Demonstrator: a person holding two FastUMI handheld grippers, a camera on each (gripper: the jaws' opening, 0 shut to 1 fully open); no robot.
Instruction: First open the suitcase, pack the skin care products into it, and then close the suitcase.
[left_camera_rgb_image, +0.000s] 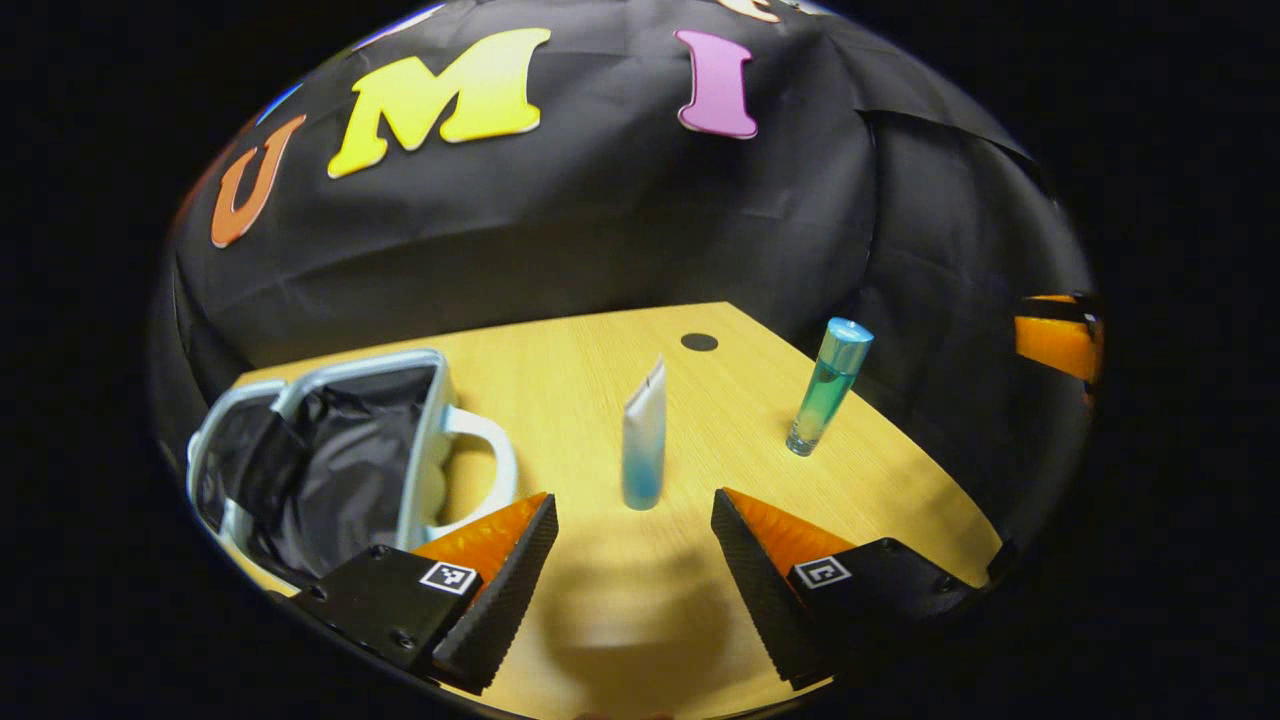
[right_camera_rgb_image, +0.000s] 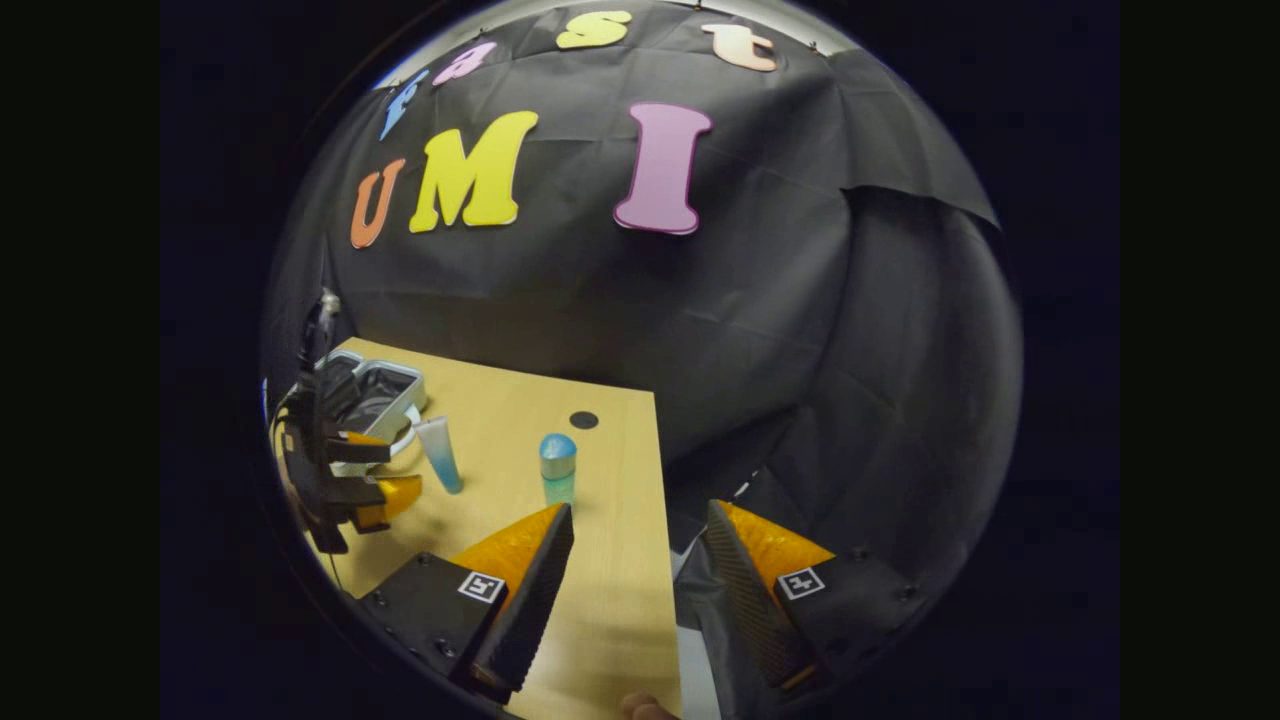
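Both grippers, left gripper (left_camera_rgb_image: 634, 520) and right gripper (right_camera_rgb_image: 630, 525), jaws spread, empty. Tube (left_camera_rgb_image: 645, 440), bottle (left_camera_rgb_image: 828, 385) upright mid-table (left_camera_rgb_image: 900, 480), no legible labels; suitcase (left_camera_rgb_image: 330, 460) open at left edge.

suitcase (left_camera_rgb_image: 330, 460) – left on table (left_camera_rgb_image: 600, 370) | tube (left_camera_rgb_image: 645, 440) – middle | bottle (left_camera_rgb_image: 828, 388) – right

1. A black cloth wall (left_camera_rgb_image: 620, 230) fills the upper frame, creased, with a seam at the upper right.
2. A light wooden table (left_camera_rgb_image: 600, 350) spans the lower middle (with a small dark round spot (left_camera_rgb_image: 699, 342) near its far edge).
3. Light falls warm on the tabletop.
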